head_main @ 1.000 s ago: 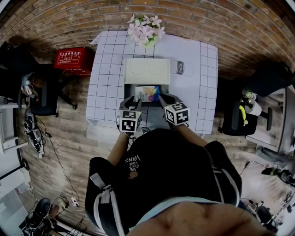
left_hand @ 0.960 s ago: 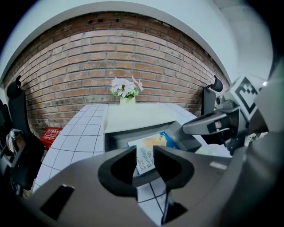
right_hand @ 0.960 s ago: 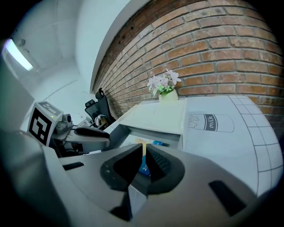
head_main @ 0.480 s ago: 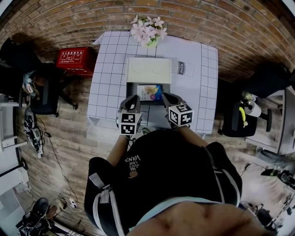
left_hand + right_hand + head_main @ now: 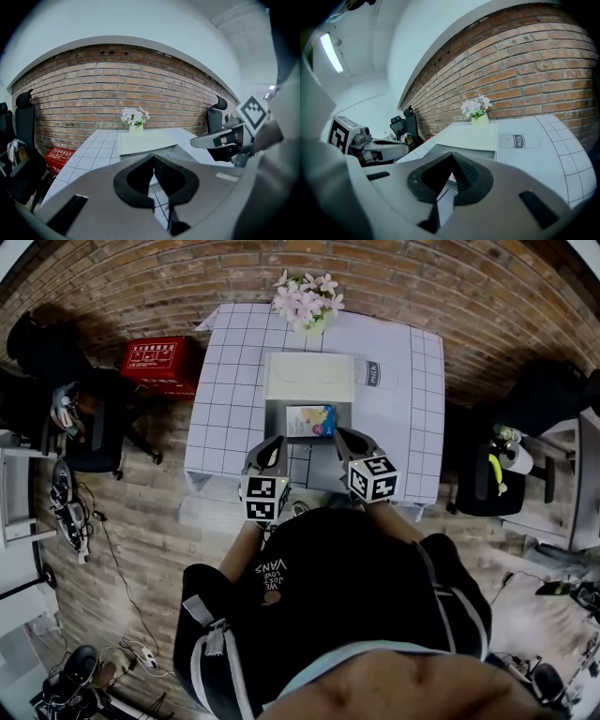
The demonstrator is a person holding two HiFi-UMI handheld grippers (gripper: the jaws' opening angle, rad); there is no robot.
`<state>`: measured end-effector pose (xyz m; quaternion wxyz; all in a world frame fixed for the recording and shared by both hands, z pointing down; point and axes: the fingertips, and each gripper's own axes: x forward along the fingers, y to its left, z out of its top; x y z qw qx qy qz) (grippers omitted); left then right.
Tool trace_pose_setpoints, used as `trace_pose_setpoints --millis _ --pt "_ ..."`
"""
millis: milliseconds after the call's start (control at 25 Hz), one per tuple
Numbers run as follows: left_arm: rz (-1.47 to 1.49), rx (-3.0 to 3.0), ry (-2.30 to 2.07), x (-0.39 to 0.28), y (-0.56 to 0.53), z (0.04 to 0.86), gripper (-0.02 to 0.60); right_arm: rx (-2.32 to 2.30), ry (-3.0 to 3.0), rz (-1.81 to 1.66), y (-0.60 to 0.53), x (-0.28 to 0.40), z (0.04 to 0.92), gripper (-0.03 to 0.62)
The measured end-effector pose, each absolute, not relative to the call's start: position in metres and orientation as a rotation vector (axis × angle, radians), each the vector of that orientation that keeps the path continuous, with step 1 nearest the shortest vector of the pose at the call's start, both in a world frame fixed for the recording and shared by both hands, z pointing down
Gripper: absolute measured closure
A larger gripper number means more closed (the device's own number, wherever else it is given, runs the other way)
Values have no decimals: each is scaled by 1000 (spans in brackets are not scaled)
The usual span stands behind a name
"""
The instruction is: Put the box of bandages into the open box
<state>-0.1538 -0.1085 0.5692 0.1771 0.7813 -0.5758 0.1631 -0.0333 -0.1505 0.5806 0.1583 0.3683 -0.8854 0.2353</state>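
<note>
A red brick wall (image 5: 141, 282) backs a table (image 5: 220, 409) under white checked cloth. Wood-plank floor (image 5: 141, 531) surrounds it, with black office chairs (image 5: 89, 432) at both sides.

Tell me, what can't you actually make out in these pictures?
- Print on the bandage box: too small in the head view.
- Inside of the open box: mostly blocked in both gripper views by each gripper's own body.
- Near edge of the table: hidden in the head view behind the left gripper, the right gripper and the person's shoulders.
</note>
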Motion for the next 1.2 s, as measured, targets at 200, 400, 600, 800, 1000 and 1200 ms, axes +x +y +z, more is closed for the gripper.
trace_pose_setpoints --millis 200,400,600,800,1000,1200 --pt "401 2247 -1648 -158 -87 557 569 1107 -2567 652 -131 -33 571 589" --pt "349 2290 -1637 -159 -67 545 569 1152 -2589 630 -112 -33 560 589" --pt "303 2334 -1625 -157 -50 534 569 1163 -2606 594 -95 -34 550 589" --pt "276 2336 -1631 -155 -40 526 569 1161 -2630 564 -88 -32 540 589" --pt "270 2346 -1669 -151 -40 518 569 1101 -2653 522 -85 -31 535 589" --pt "251 2323 -1734 -140 -40 506 569 1008 -2686 495 -82 -26 528 589"
